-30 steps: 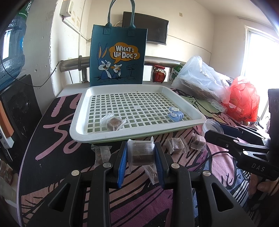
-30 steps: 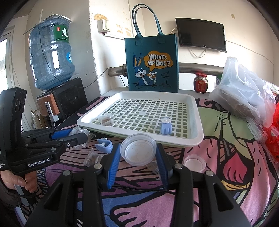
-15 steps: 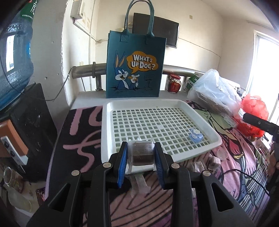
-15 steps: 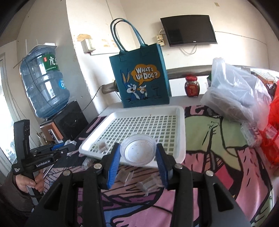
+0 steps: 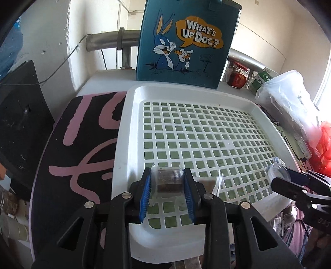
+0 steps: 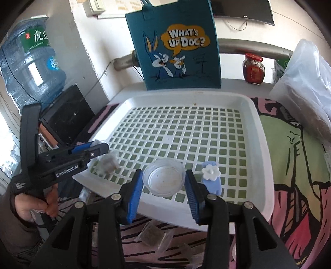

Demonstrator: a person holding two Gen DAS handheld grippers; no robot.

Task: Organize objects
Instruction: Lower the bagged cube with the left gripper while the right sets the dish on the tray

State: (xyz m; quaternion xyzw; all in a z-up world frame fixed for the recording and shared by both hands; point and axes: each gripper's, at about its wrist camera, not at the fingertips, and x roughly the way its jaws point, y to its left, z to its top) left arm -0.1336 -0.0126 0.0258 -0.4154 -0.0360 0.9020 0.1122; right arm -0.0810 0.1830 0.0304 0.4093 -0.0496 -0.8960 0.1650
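left gripper [image 5: 167, 190]: jaws opening, wrapped snack [image 5: 168, 180] between pads, lower centre, over tray [image 5: 124, 132]
right gripper [image 6: 164, 187]: clamped on clear lid [image 6: 164, 179], lower centre, above tray's near edge

Walls: we see white plaster [image 6: 99, 68] beyond the jaws, a grey metal pipe [image 5: 107, 41] running along it.
Screen: a dark flat panel [image 6: 242, 8] is mounted high, above the jaws.
Window: bright daylight [image 5: 322, 82] enters far right of the jaws.
Water bottle: a big blue one [image 6: 31, 66] stands left of the jaws.
Worktop: we see a cartoon-printed cover [image 6: 289, 157].
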